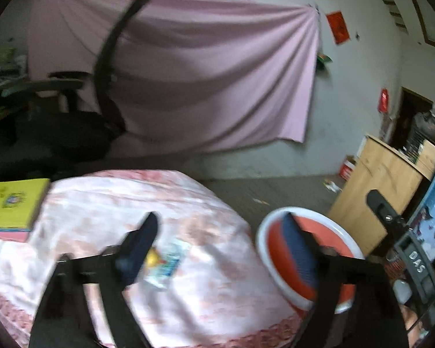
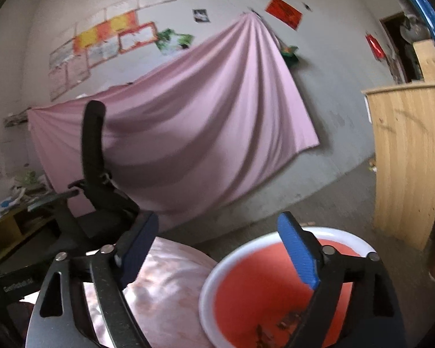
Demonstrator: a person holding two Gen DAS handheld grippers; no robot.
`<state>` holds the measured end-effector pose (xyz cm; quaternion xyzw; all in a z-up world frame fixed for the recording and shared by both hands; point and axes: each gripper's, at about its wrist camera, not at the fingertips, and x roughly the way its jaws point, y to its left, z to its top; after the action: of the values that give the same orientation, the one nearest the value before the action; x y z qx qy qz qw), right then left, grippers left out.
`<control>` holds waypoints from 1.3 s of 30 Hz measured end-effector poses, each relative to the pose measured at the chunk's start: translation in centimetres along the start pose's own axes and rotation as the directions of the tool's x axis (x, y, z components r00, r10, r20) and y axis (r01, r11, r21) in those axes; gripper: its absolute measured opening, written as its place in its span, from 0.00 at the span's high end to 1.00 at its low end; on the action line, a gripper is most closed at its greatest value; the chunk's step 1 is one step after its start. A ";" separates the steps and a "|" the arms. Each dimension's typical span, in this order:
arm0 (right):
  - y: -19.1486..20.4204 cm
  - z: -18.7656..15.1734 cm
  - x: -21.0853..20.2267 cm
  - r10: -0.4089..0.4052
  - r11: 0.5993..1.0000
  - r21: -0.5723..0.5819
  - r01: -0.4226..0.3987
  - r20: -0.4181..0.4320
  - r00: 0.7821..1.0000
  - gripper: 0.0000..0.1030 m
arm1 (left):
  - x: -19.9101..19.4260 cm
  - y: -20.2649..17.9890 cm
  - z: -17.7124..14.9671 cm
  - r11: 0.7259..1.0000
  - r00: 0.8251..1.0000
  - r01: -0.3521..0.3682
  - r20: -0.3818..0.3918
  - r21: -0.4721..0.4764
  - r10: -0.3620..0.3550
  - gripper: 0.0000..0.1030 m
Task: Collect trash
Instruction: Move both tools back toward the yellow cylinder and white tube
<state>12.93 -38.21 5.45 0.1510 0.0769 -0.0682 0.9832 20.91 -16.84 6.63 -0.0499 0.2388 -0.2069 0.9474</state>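
A small crumpled wrapper (image 1: 166, 264) with yellow and blue print lies on the pink-and-white cloth of the table (image 1: 211, 295). My left gripper (image 1: 220, 246) hangs above it, open. The wrapper shows just beside the left finger (image 1: 139, 246), and nothing is between the pads. A red bin with a white rim (image 1: 265, 232) stands beside the table at the right. In the right wrist view my right gripper (image 2: 219, 249) is open and empty over the gap between the table (image 2: 165, 290) and the bin (image 2: 210, 284). A few dark scraps (image 2: 275, 327) lie at the bin's bottom.
A yellow box (image 1: 11, 203) sits at the table's left edge. A black office chair (image 1: 72, 127) (image 2: 95, 174) stands behind the table. A wooden cabinet (image 1: 374, 185) (image 2: 406, 159) is right of the bin. A pink sheet (image 1: 203, 72) hangs on the wall.
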 end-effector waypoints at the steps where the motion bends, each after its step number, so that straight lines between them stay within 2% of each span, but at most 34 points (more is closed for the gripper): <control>1: 0.7 0.0 -0.2 0.010 1.000 -0.010 -0.010 0.013 1.000 0.09 | -0.9 0.8 -0.1 1.000 0.999 -0.022 0.034 -0.013 0.023 0.07; 2: 1.3 0.0 -0.4 0.022 1.000 -0.017 -0.021 0.027 0.999 0.02 | -1.4 1.2 -0.2 0.999 0.998 -0.031 0.053 -0.021 0.032 0.07; 3: 1.8 0.0 -0.5 0.031 0.999 -0.024 -0.031 0.038 0.999 0.00 | -1.9 1.8 -0.1 0.999 0.997 -0.041 0.068 -0.028 0.043 0.07; 7: 4.3 -0.3 -0.9 0.065 0.996 -0.070 -0.060 0.075 0.995 0.00 | -3.7 3.9 -0.2 0.994 0.989 -0.091 0.109 -0.054 0.096 0.07; 12: 6.9 -0.7 -1.2 0.109 0.988 -0.120 -0.097 0.098 0.989 0.00 | -5.9 6.2 -0.4 0.985 0.972 -0.161 0.164 -0.067 0.170 0.06; 25: 12.8 -2.6 -1.4 0.182 0.957 -0.251 -0.148 0.117 0.976 0.00 | -8.2 10.4 -2.2 0.964 0.938 -0.257 0.224 -0.066 0.266 0.06; 33: 14.8 -3.8 0.3 0.179 0.934 -0.319 -0.161 0.027 0.983 0.00 | -7.8 12.1 -3.2 0.957 0.933 -0.290 0.213 -0.032 0.290 0.06; 37: 15.3 -4.3 2.0 0.152 0.931 -0.325 -0.167 -0.070 0.986 0.00 | -6.8 12.9 -3.4 0.954 0.938 -0.300 0.178 -0.012 0.297 0.06; 39: 15.3 -4.7 3.0 0.138 0.931 -0.322 -0.174 -0.130 0.982 0.00 | -5.8 13.3 -3.4 0.954 0.945 -0.300 0.136 -0.002 0.297 0.06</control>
<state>17.63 -22.58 4.89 -0.0074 0.1269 0.0321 0.9914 19.52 -2.33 3.60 -0.0183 0.1770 -0.0594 0.9822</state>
